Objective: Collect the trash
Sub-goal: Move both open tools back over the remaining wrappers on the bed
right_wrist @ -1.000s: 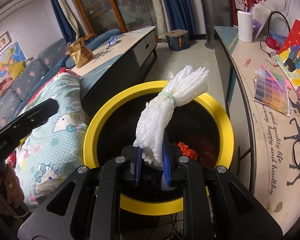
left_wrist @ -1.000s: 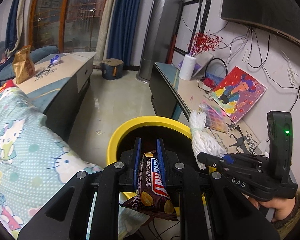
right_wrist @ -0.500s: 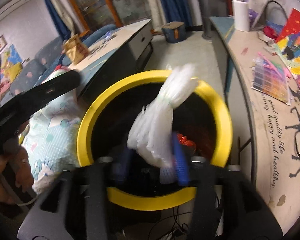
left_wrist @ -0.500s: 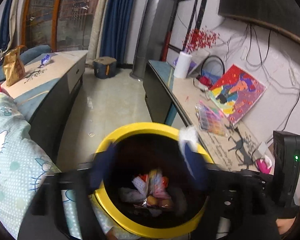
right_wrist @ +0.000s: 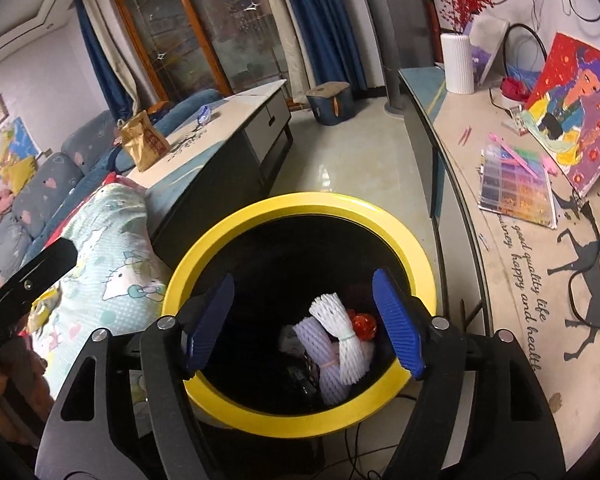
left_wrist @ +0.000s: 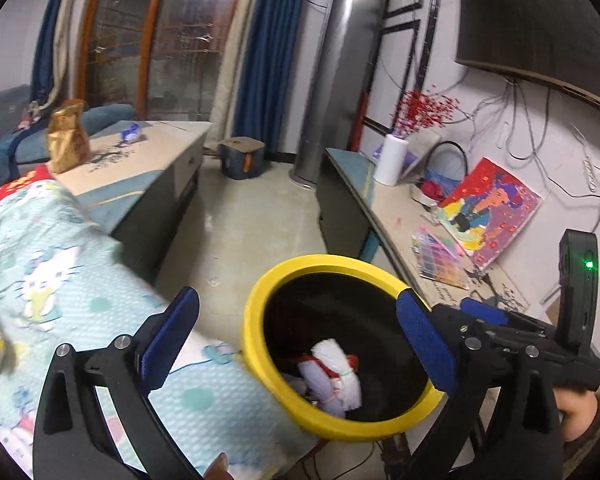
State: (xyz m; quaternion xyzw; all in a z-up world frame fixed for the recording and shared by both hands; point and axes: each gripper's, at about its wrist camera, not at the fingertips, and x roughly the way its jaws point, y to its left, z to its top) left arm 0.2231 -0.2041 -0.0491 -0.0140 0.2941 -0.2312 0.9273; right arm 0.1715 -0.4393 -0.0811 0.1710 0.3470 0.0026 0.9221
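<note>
Trash is lying at the bottom of the yellow-rimmed bin (right_wrist: pixel 300 204), where a white foam net bundle (right_wrist: pixel 342 350) is resting on other scraps beside something red. Both the left gripper (left_wrist: pixel 296 344) and the right gripper (right_wrist: pixel 302 320) are being held over the bin mouth with jaws spread wide and nothing gripped, so the dropping step is judged finished. Further litter is probably being sought next, perhaps the brown paper bag (right_wrist: pixel 142 144) and blue wrapper (right_wrist: pixel 204 114) on the far left table (right_wrist: pixel 228 120).

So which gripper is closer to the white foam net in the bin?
Right, probably. The right gripper hangs open directly over the white foam net inside the yellow bin; the left gripper is open too, off toward the bin's left rim.
</note>
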